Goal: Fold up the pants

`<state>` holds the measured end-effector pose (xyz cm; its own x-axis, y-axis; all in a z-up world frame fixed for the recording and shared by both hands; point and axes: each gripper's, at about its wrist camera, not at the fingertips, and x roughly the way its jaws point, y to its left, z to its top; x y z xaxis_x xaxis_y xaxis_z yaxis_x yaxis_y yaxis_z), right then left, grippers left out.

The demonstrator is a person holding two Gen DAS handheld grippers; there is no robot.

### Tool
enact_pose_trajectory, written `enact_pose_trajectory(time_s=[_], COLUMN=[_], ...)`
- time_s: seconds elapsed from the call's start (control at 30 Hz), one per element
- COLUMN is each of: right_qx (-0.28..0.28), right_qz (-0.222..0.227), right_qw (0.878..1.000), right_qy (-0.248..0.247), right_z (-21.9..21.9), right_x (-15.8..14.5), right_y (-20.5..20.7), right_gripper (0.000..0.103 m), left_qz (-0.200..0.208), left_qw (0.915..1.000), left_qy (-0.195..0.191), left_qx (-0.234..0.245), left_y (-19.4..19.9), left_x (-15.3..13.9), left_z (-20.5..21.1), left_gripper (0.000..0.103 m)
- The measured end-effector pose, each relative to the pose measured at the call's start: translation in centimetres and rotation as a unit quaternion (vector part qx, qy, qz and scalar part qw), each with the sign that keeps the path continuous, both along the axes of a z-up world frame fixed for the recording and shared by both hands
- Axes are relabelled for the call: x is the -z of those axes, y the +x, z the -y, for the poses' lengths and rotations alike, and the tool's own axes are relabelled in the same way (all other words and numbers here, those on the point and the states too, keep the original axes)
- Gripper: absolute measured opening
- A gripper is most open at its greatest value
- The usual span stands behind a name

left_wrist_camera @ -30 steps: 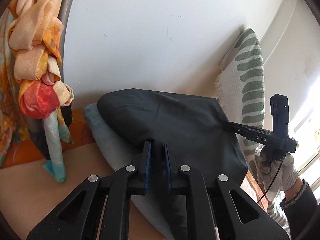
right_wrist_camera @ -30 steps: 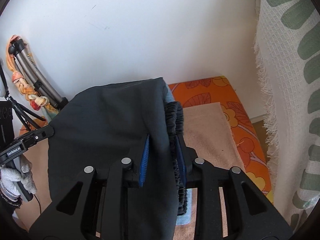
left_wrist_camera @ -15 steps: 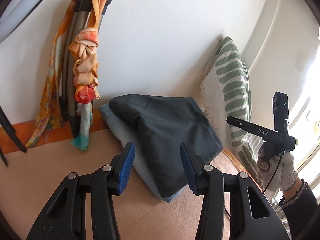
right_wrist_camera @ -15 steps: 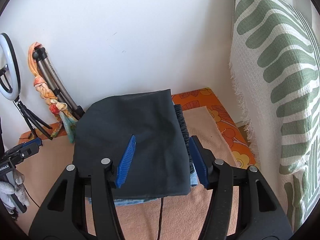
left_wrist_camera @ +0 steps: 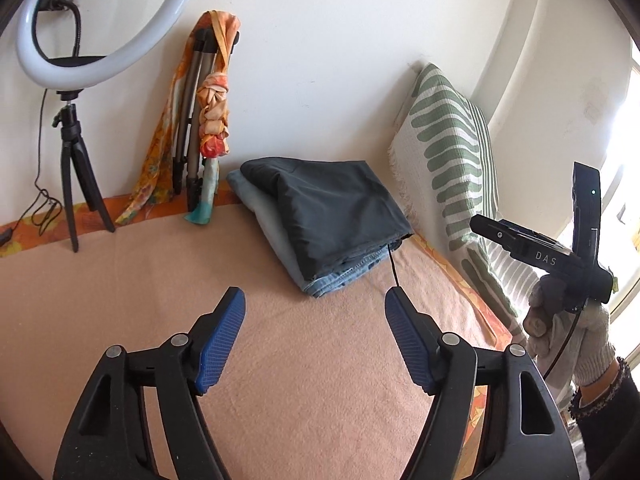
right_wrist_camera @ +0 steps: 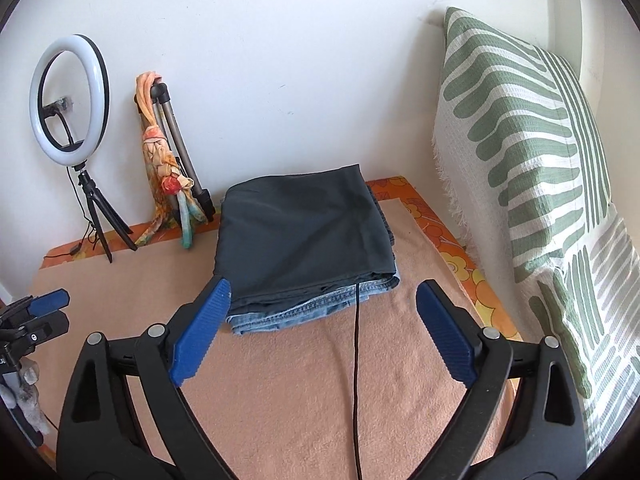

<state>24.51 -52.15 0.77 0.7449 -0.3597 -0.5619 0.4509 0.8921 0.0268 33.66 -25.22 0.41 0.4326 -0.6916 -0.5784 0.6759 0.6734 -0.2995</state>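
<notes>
Folded dark grey pants (left_wrist_camera: pixel 336 208) lie on top of folded blue jeans (left_wrist_camera: pixel 276 232) at the back of the peach-covered surface, near the wall; they also show in the right wrist view (right_wrist_camera: pixel 300 236), over the jeans (right_wrist_camera: pixel 316 308). My left gripper (left_wrist_camera: pixel 314 336) is open and empty, well short of the stack. My right gripper (right_wrist_camera: pixel 322 328) is open and empty, just in front of the stack. A thin black drawstring (right_wrist_camera: pixel 356 352) trails from the pants toward me. The right gripper also shows in the left wrist view (left_wrist_camera: pixel 536 252), held by a gloved hand.
A green-and-white patterned cushion (right_wrist_camera: pixel 528 168) leans at the right. A ring light on a small tripod (right_wrist_camera: pixel 72 120) and a folded tripod wrapped in an orange scarf (right_wrist_camera: pixel 164 160) stand against the white wall at the left. An orange floral sheet (right_wrist_camera: pixel 452 248) borders the peach blanket (right_wrist_camera: pixel 320 400).
Both grippers let go of the dark pants, opened wide and drew back from the stack. The pants now rest flat on the jeans.
</notes>
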Motion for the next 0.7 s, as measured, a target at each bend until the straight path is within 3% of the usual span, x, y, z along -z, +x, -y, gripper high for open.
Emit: enact_pose_trajectory(time_s=[0.17, 0.37, 0.53, 0.7], right_qx=[0.002, -0.004, -0.017, -0.016], right_qz=[0.000, 0.031, 0.035, 0.039], right_qw=[0.999, 0.998, 0.997, 0.996], right_qy=[-0.047, -0.063, -0.065, -0.076], right_z=[-4.3, -8.4, -11.1, -12.8], right_x=[-0.4, -0.2, 1.3, 3.0], right_y=[-3.3, -6.3, -7.3, -8.1], right_gripper=[0.103, 0.103, 0.103, 0.103], left_qz=[0.016, 0.058, 0.045, 0.074], left_qw=[0.9996, 0.9975, 0.9984, 0.9962], left_qy=[0.013, 0.031, 0.007, 0.018], left_qx=[-0.020, -0.028, -0.035, -0.042], left_y=[-3.7, -8.2, -9.8, -10.8], left_x=[-0.4, -0.1, 0.6, 0.7], left_z=[-1.7, -3.1, -4.6, -4.7], left_gripper=[0.079, 0.083, 0.085, 0.087])
